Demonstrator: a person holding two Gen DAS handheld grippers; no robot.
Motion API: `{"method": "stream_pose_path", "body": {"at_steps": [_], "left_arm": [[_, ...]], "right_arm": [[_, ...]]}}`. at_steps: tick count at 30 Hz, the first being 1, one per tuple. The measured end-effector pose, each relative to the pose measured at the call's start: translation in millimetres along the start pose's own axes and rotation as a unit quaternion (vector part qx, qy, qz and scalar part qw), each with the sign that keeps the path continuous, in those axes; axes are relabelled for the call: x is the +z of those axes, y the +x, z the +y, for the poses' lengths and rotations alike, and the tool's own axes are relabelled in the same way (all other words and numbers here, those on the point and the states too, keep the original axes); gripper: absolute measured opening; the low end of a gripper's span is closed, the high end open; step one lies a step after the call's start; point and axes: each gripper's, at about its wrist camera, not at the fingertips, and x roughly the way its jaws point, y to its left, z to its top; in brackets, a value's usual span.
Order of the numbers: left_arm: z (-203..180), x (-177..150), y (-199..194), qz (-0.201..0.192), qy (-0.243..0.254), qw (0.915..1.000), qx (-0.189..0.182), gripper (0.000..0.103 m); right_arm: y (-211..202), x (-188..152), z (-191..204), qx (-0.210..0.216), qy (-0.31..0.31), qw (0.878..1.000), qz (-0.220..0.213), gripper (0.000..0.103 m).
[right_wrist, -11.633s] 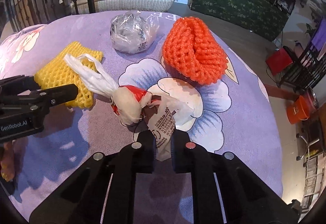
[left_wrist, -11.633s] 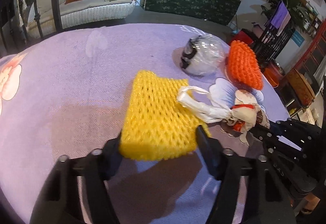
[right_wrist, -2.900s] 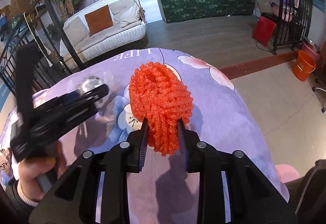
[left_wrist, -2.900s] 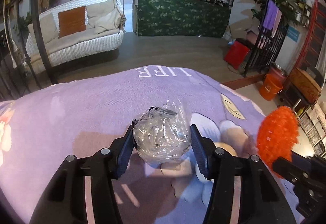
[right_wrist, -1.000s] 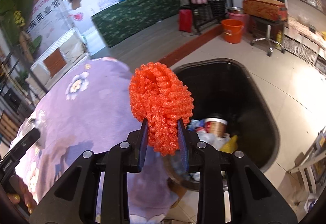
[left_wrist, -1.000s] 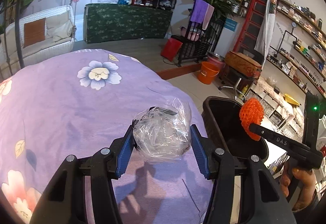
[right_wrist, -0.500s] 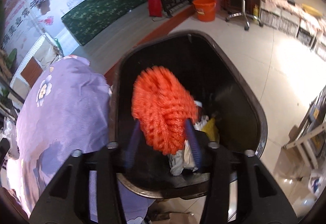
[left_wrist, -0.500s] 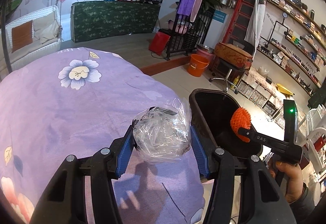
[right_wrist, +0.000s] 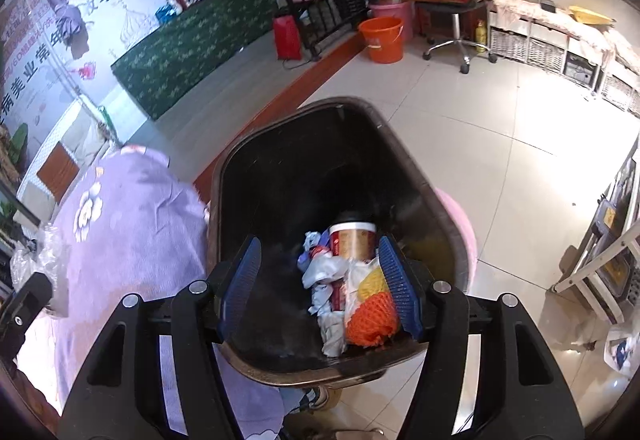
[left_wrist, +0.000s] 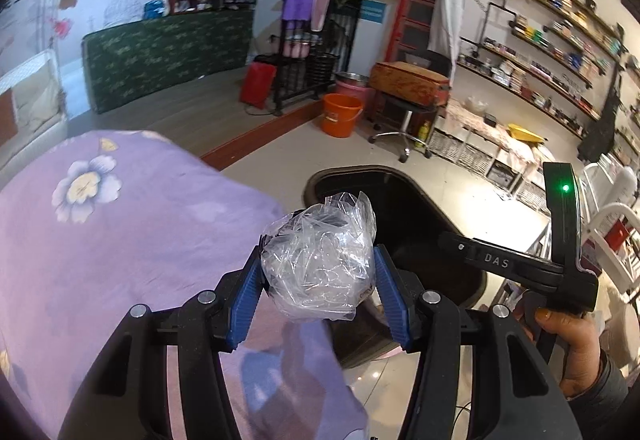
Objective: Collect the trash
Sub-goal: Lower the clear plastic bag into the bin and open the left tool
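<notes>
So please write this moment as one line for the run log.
left tongs: shut on clear plastic bag | right tongs: opening, empty, over black bin | orange foam net: in bin

One black plastic trash bin [right_wrist: 280, 175] holds one orange foam net [right_wrist: 370, 314], one yellow foam net [right_wrist: 370, 286], one red paper cup [right_wrist: 352, 240] and crumpled white wrappers, number unclear. One crumpled clear plastic bag [left_wrist: 320, 260]. One purple floral tablecloth [left_wrist: 120, 240]. Two grippers.

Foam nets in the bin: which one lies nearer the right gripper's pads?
The orange foam net, low beside the right pad; the yellow foam net lies just above it, half buried under white plastic.
</notes>
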Motion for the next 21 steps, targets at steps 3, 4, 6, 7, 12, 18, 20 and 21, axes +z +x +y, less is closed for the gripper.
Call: {"method": "stream_pose_path", "body": {"at_steps": [3,4,6,7,12,18,20,21], "left_arm": [[-16,7,11,0.005,0.017,0.9997,-0.016,0.053],[-20,9,15,0.007,0.021,0.9995,-0.021,0.053],[-29,13,23,0.013,0.027,0.9991,-0.030,0.053],[-33,15,28,0.016,0.028,0.9989,-0.035,0.053],[-52,20,41,0.025,0.040,0.9976,-0.052,0.053],[-71,22,62,0.044,0.055,0.9954,-0.065,0.054],[-73,22,67,0.051,0.061,0.9945,-0.068,0.057],[-74,21,69,0.054,0.066,0.9941,-0.068,0.061]], "right_arm": [[-8,2,-9,-0.009,0.008,1.000,-0.011,0.062],[-10,2,-11,-0.012,0.008,1.000,-0.014,0.062],[-14,3,-16,-0.019,0.011,1.000,-0.020,0.062],[-16,3,-19,-0.022,0.015,0.999,-0.022,0.063],[-19,5,-33,-0.036,0.026,0.999,-0.027,0.063],[-22,6,-43,-0.050,0.035,0.998,-0.031,0.063],[-22,5,-45,-0.054,0.038,0.997,-0.031,0.063],[-22,5,-47,-0.055,0.039,0.997,-0.030,0.063]]}}
